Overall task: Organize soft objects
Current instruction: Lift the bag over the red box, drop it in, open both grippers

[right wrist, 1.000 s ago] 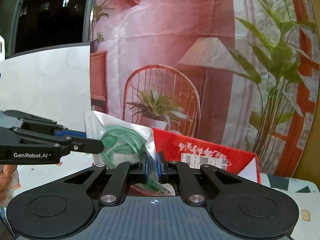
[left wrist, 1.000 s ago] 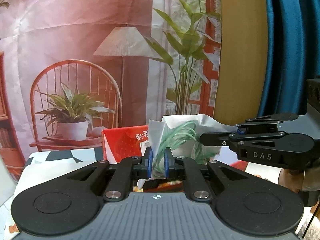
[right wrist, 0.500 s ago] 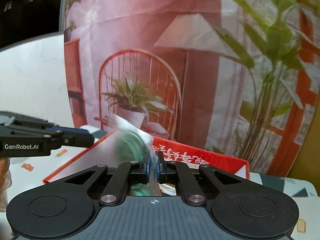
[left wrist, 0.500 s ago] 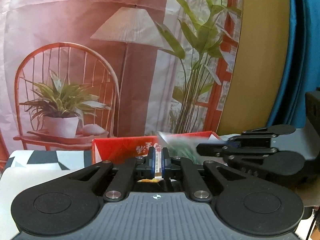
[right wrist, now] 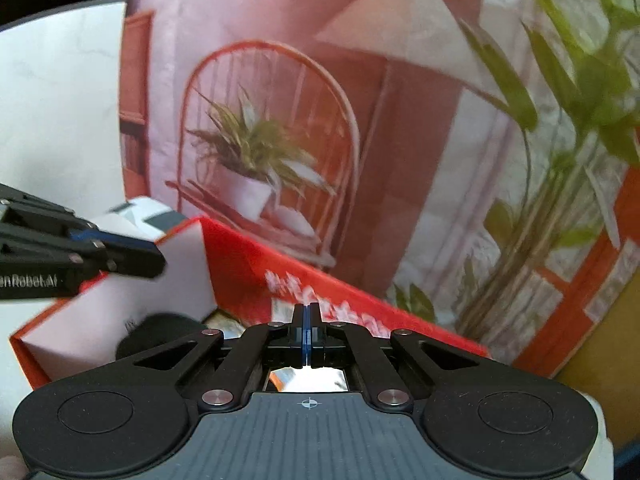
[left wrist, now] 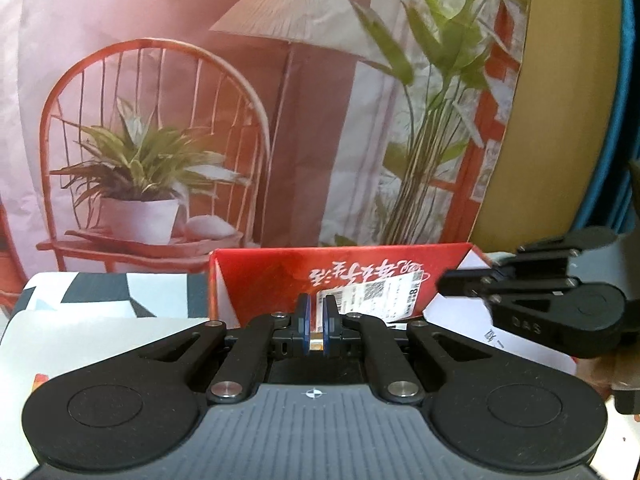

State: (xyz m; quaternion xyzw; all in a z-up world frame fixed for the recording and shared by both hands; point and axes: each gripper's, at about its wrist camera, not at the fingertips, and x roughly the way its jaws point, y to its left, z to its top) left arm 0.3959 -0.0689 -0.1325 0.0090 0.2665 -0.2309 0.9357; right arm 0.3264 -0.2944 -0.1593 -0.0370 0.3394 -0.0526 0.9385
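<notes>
A red cardboard box (left wrist: 272, 276) stands open ahead of both grippers, with a white shipping label on its inner wall. My left gripper (left wrist: 316, 312) is shut, its blue pads a sliver apart with nothing seen between them. My right gripper (right wrist: 306, 316) is shut with its pads pressed together, over the red box (right wrist: 240, 272). A shiny patch of plastic (right wrist: 304, 376) shows under its fingers; whether it is the bag I cannot tell. Each gripper shows in the other's view, the right gripper (left wrist: 444, 284) at the right and the left gripper (right wrist: 154, 262) at the left.
A dark rounded object (right wrist: 156, 332) lies inside the box by its white inner wall (right wrist: 120, 312). Behind hangs a printed backdrop (left wrist: 160, 120) of a chair, plant and lamp. A patterned tablecloth (left wrist: 100, 292), a blue curtain (left wrist: 624, 120) and a white wall (right wrist: 60, 100) border the scene.
The clear bag with the green cord, held up between both grippers earlier, is gone from view. Both grippers have moved closer to the red box and tipped down over it.
</notes>
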